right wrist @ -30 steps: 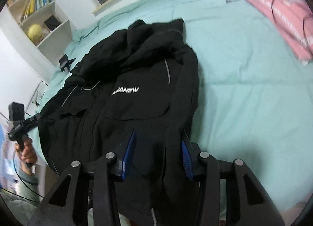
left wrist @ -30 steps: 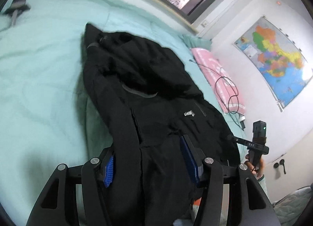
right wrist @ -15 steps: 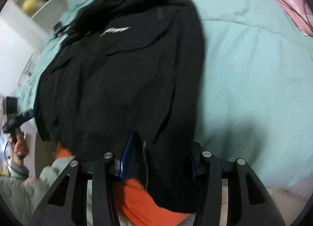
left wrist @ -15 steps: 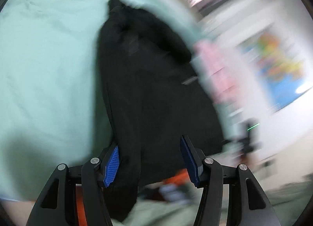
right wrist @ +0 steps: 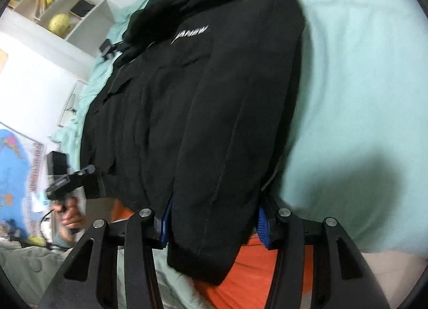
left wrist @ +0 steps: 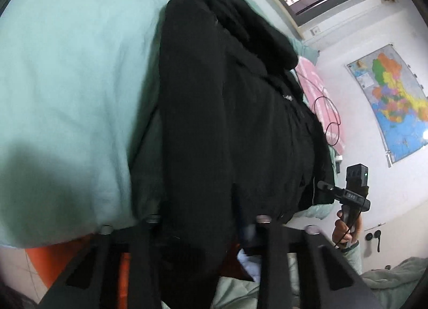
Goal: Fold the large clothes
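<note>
Left gripper (left wrist: 203, 224): nearest in the left wrist view, at the bed's foot edge; its jaws stand apart with the jacket's hem hanging between them. Whether the pads press the cloth I cannot tell.
Right gripper (right wrist: 214, 226): jaws apart, blue pads on either side of a hanging sleeve or side panel. The fabric fills the gap, but a firm pinch is not visible.
Black jacket (right wrist: 203, 111): lies lengthwise on the mint green bed cover (right wrist: 361, 73), hem toward the grippers and drooping over the edge, hood at the far end.
Handling: it looks thick and padded, soft but bulky, probably fairly heavy for clothing. The shell seems smooth and may slip from a shallow pinch.
Where to hold: likely best at the hem corners or the cuff's ribbed edge, where layers bunch and give the pads something to bite.
Risk: the overhanging part could drag the rest off the bed.
Hood (left wrist: 251, 20): heaped at the far end, near the window side.
Beyond: a pink pillow (left wrist: 318, 100) beside the jacket, a wall map (left wrist: 393, 100) farther off.
</note>
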{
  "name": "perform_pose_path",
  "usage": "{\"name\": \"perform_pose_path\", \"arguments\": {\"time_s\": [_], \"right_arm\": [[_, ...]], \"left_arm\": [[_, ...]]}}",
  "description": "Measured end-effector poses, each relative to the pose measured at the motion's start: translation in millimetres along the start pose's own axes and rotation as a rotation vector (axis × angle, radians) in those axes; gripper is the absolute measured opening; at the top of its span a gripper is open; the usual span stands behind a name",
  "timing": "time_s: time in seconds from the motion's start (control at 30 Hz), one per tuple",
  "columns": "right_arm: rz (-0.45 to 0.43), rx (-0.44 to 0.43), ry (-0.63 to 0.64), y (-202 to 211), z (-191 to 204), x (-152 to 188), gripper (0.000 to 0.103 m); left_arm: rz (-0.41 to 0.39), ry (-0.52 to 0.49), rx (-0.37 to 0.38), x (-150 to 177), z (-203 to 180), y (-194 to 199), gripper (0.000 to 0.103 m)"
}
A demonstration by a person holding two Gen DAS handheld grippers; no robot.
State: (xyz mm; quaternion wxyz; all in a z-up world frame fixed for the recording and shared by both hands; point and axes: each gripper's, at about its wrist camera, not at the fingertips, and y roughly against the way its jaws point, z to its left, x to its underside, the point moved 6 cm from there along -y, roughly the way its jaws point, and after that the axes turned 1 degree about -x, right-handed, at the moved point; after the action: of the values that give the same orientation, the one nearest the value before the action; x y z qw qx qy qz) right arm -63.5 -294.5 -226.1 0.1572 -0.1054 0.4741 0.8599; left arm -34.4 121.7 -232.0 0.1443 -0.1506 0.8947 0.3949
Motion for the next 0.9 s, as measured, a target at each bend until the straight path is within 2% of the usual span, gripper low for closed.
{"name": "perform_pose_path", "arguments": {"time_s": [0.07,0.13,0.23,0.33,0.37,0.4,0.43,0.47,0.63,0.77,0.9], "right_arm": [[0.021,0.071,0.04,5,5,0,0.055],[0.039,0.086,0.055,11,9,1,0.057],[0.058,0.099,0.042,18,0,-1,0.071],[0.077,0.128,0.017,14,-18,4,0.069],[0.082,0.115,0.0,8,-19,5,0.052],[0.092,0.099,-0.013,1,-22,8,0.04],[0.094,0.1,-0.021,-1,-23,9,0.025],[0.087,0.104,-0.026,-1,-23,9,0.019],[-0.048,0.057,0.051,42,10,-12,0.016],[-0.199,0.009,0.117,85,39,-51,0.016],[-0.336,0.018,0.149,120,52,-104,0.016]], "left_arm": [[0.008,-0.054,-0.032,-4,-9,0,0.022],[0.032,-0.083,-0.033,-4,-14,-4,0.022],[0.069,-0.063,-0.026,-5,-11,-18,0.03],[0.058,-0.032,-0.018,0,-2,-14,0.03],[0.06,-0.031,-0.034,1,0,-15,0.03],[0.057,-0.044,-0.066,1,-2,-16,0.017],[0.053,-0.071,-0.103,1,-1,-11,0.013],[0.024,-0.111,-0.12,-1,-9,0,0.012],[-0.147,-0.173,0.017,-43,-57,54,0.012],[-0.281,-0.183,0.154,-100,-85,82,0.012],[-0.348,-0.16,0.181,-161,-89,86,0.012]]}}
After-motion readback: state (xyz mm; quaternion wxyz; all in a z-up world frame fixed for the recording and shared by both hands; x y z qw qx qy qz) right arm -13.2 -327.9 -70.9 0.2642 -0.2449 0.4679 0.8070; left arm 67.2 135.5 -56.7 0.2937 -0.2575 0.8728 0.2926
